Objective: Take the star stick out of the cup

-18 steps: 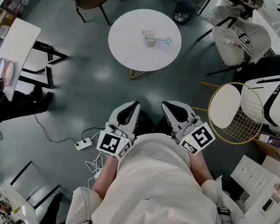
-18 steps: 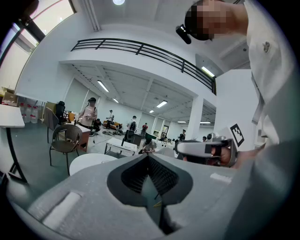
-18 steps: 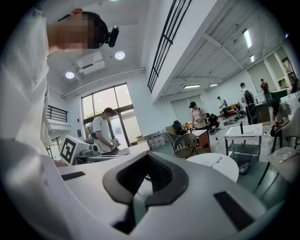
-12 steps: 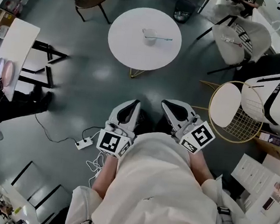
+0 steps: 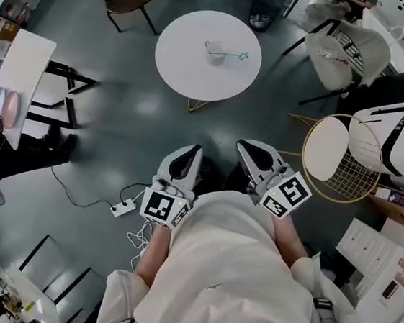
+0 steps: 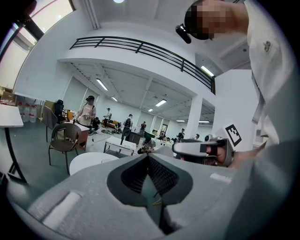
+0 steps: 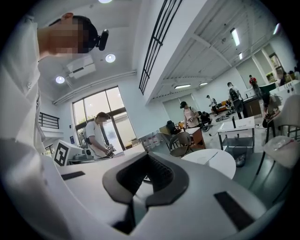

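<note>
Head view puts the cup near the middle of the round white table, with the star stick resting in it and leaning to the right, so its star end pokes out past the rim. From where I sit, the left gripper and right gripper are side by side close to the person's body, well apart from that table. Left gripper view shows its jaws pressed together on nothing, and right gripper view shows the same (no object between the pads of either). Both point roughly level toward the table.
</note>
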### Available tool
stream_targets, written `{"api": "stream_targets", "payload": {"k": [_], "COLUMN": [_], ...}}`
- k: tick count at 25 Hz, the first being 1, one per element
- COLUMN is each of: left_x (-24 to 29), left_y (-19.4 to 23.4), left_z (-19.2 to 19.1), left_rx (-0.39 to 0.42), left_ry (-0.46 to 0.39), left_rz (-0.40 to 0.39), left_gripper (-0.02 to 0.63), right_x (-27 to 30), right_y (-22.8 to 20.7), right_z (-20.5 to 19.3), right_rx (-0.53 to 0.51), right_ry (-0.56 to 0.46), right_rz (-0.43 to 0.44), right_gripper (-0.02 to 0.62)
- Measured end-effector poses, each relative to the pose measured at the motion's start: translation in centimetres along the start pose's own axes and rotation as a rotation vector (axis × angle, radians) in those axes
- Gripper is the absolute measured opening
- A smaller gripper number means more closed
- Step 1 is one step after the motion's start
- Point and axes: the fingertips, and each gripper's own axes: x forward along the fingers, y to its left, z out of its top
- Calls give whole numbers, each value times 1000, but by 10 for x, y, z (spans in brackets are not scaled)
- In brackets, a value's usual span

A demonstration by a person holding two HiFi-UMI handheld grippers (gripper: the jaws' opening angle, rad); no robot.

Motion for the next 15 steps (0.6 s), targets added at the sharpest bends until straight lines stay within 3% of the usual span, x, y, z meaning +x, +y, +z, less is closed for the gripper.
{"api": "stream_targets", "payload": {"k": [8, 15], "left_x": [-3, 3], "left_y": [3, 17], "left_z": [-18, -25], "left_rx": [-8, -37], "left_ry": [36, 53], "left_rz": [-29, -1], "left_gripper": [6, 6], "right_x": [-1, -4], "right_y": [-8, -20], "right_z": [-9, -7], "right_rx": [14, 35], "right_ry": [16, 14], "right_rz": [-57, -86], "right_gripper": [8, 8]}}
